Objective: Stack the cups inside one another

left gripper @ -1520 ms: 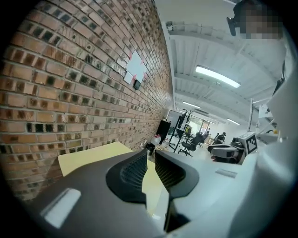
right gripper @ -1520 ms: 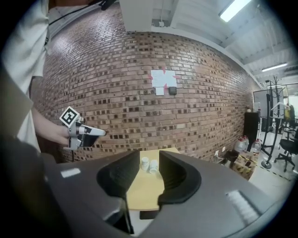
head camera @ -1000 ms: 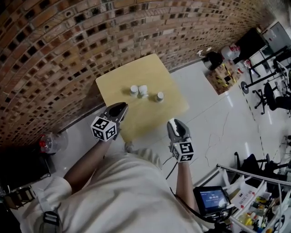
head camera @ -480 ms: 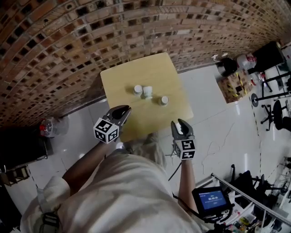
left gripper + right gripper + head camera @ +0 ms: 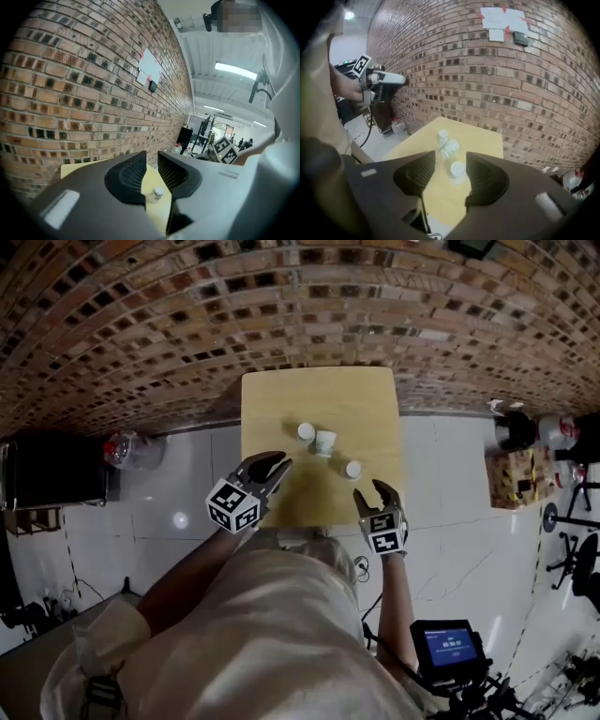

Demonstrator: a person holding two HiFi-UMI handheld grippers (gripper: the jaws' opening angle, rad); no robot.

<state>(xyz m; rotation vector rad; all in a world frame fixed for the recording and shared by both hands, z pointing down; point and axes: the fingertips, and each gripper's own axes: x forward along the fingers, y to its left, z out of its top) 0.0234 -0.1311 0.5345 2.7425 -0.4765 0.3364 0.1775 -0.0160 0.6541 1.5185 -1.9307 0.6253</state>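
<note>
Over the near side of the yellow table we hold the left gripper, jaws a slit apart, and the right gripper, jaws wider. Both have just been opening and are empty. Mid-table sit three small white cups, close together, with the middle cup looking tipped.

We count three cups, all on worktop: first cup near worktop's middle, second cup just beside first, third cup apart, toward worktop's near right corner. One worktop, square, pale wood. One clear bottle on floor left of worktop. One black cabinet further left of worktop. One lit screen nearer us than worktop, to right.
</note>
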